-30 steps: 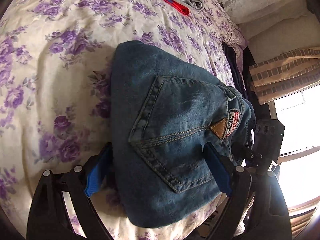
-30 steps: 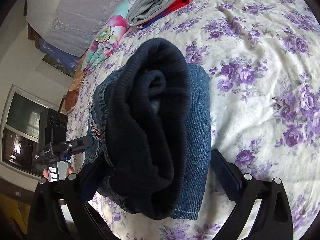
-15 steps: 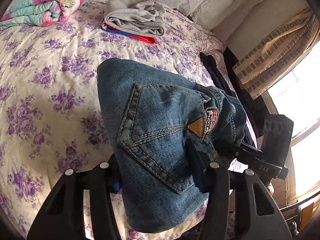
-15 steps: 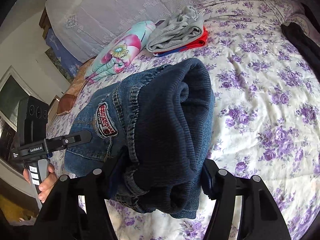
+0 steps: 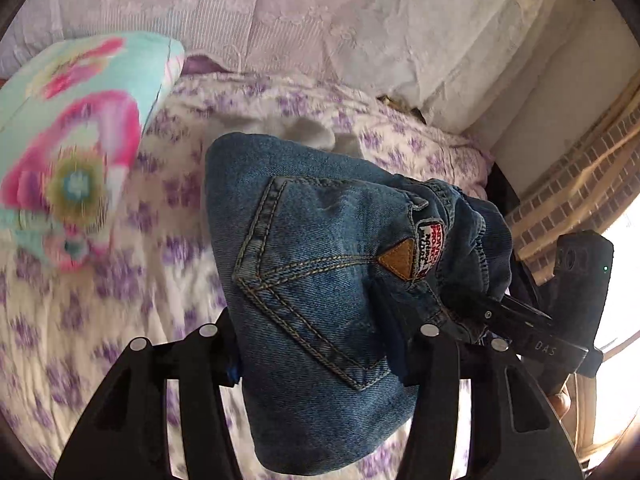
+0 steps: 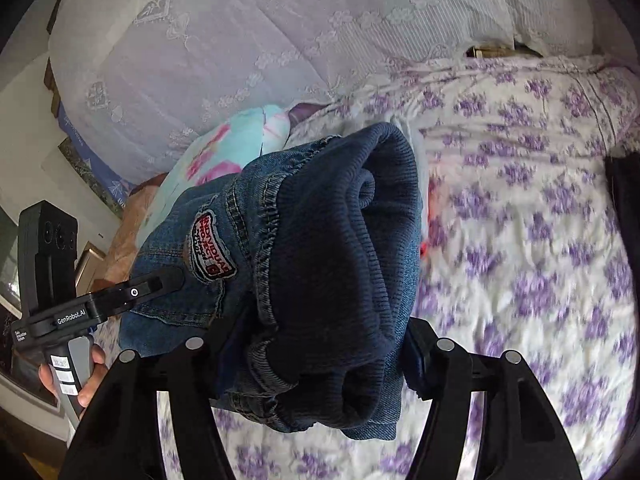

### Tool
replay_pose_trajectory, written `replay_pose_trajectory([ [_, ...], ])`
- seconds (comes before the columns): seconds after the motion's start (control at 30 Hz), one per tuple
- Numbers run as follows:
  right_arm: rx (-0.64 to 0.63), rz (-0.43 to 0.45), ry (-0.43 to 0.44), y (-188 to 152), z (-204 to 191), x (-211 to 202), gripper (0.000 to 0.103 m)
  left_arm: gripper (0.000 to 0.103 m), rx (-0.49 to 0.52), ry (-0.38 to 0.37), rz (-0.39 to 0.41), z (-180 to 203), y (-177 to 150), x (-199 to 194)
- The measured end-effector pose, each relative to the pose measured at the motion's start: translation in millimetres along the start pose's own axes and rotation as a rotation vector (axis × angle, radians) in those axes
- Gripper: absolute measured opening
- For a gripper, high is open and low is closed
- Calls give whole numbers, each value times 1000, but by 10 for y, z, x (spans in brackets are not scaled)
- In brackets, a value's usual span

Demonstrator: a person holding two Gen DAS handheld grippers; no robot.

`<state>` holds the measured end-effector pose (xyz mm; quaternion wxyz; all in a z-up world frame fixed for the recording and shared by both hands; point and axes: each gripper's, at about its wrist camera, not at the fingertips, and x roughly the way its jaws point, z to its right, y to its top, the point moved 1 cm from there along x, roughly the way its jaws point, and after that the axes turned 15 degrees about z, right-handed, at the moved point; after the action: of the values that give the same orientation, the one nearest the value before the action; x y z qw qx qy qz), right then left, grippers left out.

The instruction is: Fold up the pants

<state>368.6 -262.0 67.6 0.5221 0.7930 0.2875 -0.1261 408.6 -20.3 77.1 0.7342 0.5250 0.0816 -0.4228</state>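
Lifted off bed since prev frame: folded jeans (image 5: 320,280), thick, floppy; left gripper (image 5: 312,340) & right gripper (image 6: 320,344) clamp opposite ends, half-closed.

Bedroom, daylight from my right

Below me lies a bed (image 5: 420,136) under a cream sheet with purple flowers. A white lace cover (image 6: 248,40) drapes its head end, with a turquoise-and-pink floral quilt (image 5: 76,128) at the head-left corner. A brick-patterned curtain (image 5: 568,184) hangs beside a bright window (image 5: 624,280).
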Motion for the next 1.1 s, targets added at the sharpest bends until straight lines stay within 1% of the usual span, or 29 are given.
replay_pose_trajectory([
  [0.07,-23,28,-25,410,8,325,66,52,-44,25,35,-80,454,281],
  [0.1,-38,30,-41,561,16,488,66,53,-44,38,42,-107,631,425],
  [0.17,-27,12,-56,738,96,808,66,54,-62,63,45,-220,886,733],
  [0.2,-22,-2,-66,763,165,975,66,55,-69,70,35,-284,949,889],
  [0.27,-3,-54,-86,675,361,1335,67,55,-83,75,-11,-442,968,1252],
  [0.33,26,-106,-133,439,595,1681,71,56,-96,102,-90,-635,815,1685],
  [0.37,32,-106,-137,345,671,1781,76,57,-102,116,-123,-730,706,1886],
  [0.4,51,-79,-105,300,723,1806,85,64,-110,126,-116,-804,627,1993],
  [0.43,78,-72,-55,284,760,1809,85,69,-118,133,-79,-848,599,2000],
  [0.47,89,-70,-38,287,785,1801,86,69,-123,122,-56,-870,605,1974],
  [0.53,79,-80,-36,319,773,1784,87,68,-117,89,-64,-868,634,1927],
  [0.57,67,-84,-39,348,737,1758,87,68,-114,89,-69,-862,659,1895],
  [0.63,27,-73,-75,430,625,1647,86,68,-106,115,-72,-843,702,1813],
  [0.67,-1,-54,-99,475,558,1554,87,68,-97,135,-67,-816,724,1755],
  [0.73,-30,-10,-122,583,470,1326,87,69,-52,178,-28,-752,790,1559],
  [0.8,-31,47,-174,695,426,1014,88,74,-17,222,15,-686,853,1309],
  [0.83,-31,72,-200,739,391,849,88,75,-8,232,29,-635,866,1162],
  [0.9,-47,110,-236,793,296,516,88,76,28,220,64,-478,850,829],
  [0.93,-64,129,-259,791,228,347,88,84,56,224,91,-374,815,641],
  [1.0,-90,169,-306,735,69,13,89,96,124,243,158,-126,682,250],
  [1.1,-118,225,-339,511,-129,-465,92,98,227,278,233,255,360,-288],
])
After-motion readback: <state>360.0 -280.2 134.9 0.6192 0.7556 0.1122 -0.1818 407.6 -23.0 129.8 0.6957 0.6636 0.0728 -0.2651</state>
